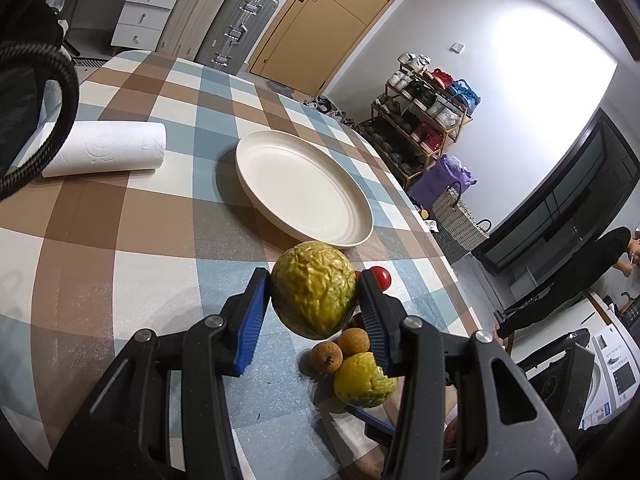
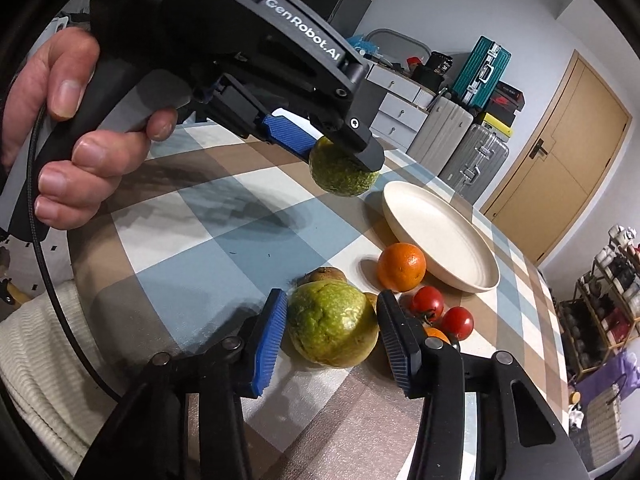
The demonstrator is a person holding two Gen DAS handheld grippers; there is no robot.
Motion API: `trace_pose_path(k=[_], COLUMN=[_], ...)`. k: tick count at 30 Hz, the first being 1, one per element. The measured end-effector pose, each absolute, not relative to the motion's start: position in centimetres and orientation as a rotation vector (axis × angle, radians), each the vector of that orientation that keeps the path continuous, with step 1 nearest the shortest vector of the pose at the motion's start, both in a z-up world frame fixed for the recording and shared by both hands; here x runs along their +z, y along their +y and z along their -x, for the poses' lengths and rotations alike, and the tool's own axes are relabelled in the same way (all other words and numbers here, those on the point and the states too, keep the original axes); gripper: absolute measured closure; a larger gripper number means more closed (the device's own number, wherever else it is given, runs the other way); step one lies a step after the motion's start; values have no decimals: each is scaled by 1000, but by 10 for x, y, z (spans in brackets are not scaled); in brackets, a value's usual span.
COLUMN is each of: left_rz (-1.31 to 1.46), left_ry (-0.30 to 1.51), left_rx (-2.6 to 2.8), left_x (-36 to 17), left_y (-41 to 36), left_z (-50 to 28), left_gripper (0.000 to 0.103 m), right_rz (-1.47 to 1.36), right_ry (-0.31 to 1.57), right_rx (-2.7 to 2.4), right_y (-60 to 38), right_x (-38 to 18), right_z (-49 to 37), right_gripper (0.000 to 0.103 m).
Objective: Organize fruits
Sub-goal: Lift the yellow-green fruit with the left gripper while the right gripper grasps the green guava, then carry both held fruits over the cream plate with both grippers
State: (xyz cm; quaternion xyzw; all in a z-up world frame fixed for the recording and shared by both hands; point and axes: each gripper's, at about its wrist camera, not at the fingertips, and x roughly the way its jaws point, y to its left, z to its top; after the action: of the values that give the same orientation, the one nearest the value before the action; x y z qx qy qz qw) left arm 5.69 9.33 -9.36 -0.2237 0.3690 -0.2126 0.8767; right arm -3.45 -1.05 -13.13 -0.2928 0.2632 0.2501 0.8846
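The left gripper [image 1: 314,300] is held above the checked tablecloth [image 1: 132,216], its two fingers pinching a wrinkled yellow-green fruit [image 1: 312,290] clear of the surface; the blue pad [image 1: 252,320] presses one side and the black pad the other. In the right wrist view the same gripper [image 2: 344,152] appears from the side, tilted downward toward the table, with a hand [image 2: 76,120] wrapped around its black handle and a braided cable trailing below. White lettering on the gripper body reads "GenRobot.AI".

The right gripper [image 2: 332,332] is low over the table, its fingers spread around a smooth green fruit [image 2: 332,328] that rests on the cloth. The blue pad [image 2: 270,344] lies just beside the fruit; whether either pad touches it cannot be told.

The empty cream plate [image 2: 440,236] stands beyond the pile of fruit. An orange [image 2: 402,266] sits touching or just beside its near rim, with two red tomatoes [image 2: 440,312] near it. In the left wrist view two small brown round fruits [image 1: 340,350] lie beneath the lifted one, just beside the green fruit. A paper towel roll [image 1: 108,148] lies on its side, well apart from the plate.
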Motion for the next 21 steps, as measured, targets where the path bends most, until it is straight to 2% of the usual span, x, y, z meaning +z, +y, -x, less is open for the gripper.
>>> trace_pose_path(k=[13, 21], left_rz=[476, 474], left_ry=[773, 775], left_rx=[-437, -438], left_x=[-93, -93], left_y=[96, 95], left_z=[-56, -57], left_gripper=[61, 61], right_rz=[601, 691], right_ry=[558, 572], right_rx=[520, 488], right_y=[-11, -4], right_x=[-130, -139], right_z=[32, 31], right_gripper=[56, 52])
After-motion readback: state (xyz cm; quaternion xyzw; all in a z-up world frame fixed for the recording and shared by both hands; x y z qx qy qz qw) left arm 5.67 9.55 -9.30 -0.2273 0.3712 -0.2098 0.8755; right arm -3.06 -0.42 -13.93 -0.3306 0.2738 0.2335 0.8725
